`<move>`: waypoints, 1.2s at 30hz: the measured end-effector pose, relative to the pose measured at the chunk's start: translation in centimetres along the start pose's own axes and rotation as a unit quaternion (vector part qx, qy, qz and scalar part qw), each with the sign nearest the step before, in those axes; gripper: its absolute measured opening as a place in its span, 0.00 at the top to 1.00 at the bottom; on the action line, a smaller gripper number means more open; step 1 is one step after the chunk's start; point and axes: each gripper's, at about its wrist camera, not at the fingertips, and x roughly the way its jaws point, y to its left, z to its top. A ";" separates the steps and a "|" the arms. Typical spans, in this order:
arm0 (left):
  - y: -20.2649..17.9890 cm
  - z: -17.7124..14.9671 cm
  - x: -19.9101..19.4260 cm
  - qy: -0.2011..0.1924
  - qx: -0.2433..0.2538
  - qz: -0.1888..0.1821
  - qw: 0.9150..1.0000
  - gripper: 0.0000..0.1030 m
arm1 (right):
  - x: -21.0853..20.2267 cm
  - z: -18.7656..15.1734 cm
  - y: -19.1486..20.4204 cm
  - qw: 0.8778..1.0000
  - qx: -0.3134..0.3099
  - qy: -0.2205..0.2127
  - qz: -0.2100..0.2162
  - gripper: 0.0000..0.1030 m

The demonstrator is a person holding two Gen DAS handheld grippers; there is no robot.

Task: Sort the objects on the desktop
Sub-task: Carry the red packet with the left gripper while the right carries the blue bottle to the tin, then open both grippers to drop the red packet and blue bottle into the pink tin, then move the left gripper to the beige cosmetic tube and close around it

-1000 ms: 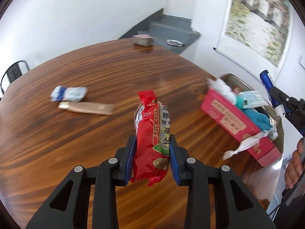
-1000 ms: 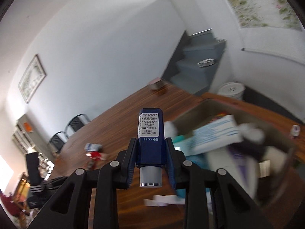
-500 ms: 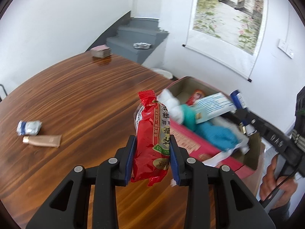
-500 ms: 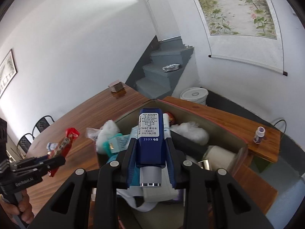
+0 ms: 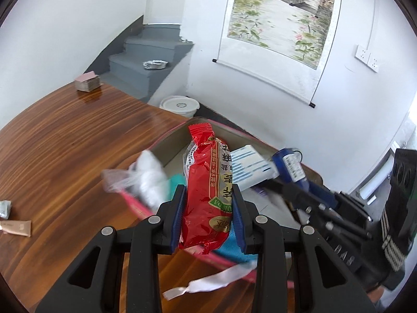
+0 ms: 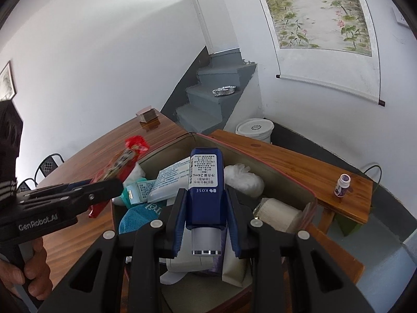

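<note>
The left gripper (image 5: 208, 214) is pinching a red snack packet (image 5: 207, 195) upright between its blue pads, jaws narrowed to the packet's width, the crimped top sticking up past the fingertips. The right gripper (image 6: 206, 216) is clamping a dark blue boxed bottle (image 6: 206, 182), silver cap toward the camera, jaws closed down to the box's sides.

Both are hanging over the pink-walled box (image 6: 286, 174), which is sitting at the corner of the wooden table (image 5: 65, 143). In the left wrist view the near pink wall is running just under the left gripper's fingers, with a white ribbon (image 5: 208, 281) trailing out over it; the right gripper is reaching in from the right side. In the right wrist view the left gripper is coming in from the left, its packet tilted above the box's left rim, a hand (image 6: 28, 268) gripping its handle.

The box is crowded: one white-and-blue leaflet pack (image 6: 172, 180), one teal item (image 6: 138, 190), one blue cloth (image 6: 140, 216), two white wads, one pale roll (image 6: 276, 214). Little bare floor is showing inside it.

Left of the left gripper the tabletop is lying open, bearing one beige tube (image 5: 15, 228) and one small blister pack (image 5: 5, 208) at the edge of view, and one stack of cards (image 5: 87, 81) far ahead. Right of the right gripper, one small bottle (image 6: 342, 185) is standing on a wooden bench (image 6: 299, 167).
</note>
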 end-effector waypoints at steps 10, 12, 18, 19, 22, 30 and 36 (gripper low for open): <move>0.0 0.3 0.9 0.001 -0.005 -0.021 1.000 0.42 | 0.0 0.1 -0.5 1.000 0.012 -0.003 -0.006 0.68; 0.4 0.3 0.4 -0.003 -0.006 -0.013 1.000 0.42 | -0.2 0.2 -0.6 1.000 0.016 -0.007 -0.003 0.68; 2.0 -0.2 -0.9 -0.015 -0.019 0.007 1.000 0.42 | -0.7 0.4 0.2 1.000 0.013 -0.016 0.008 0.68; 2.2 -0.3 -1.1 -0.017 -0.018 0.012 1.000 0.42 | -0.7 0.4 0.6 1.000 0.010 -0.016 0.012 0.68; 3.2 -0.8 -1.9 -0.023 -0.014 0.036 0.999 0.42 | -0.9 0.4 1.7 1.000 0.003 -0.016 0.023 0.68; 8.6 -2.8 -3.9 -0.019 -0.055 0.090 0.994 0.42 | -0.6 0.0 6.1 0.997 -0.034 -0.007 0.066 0.60; 14.6 -4.7 -5.7 -0.014 -0.109 0.134 0.985 0.42 | 0.4 -0.9 10.8 0.991 -0.080 0.012 0.107 0.60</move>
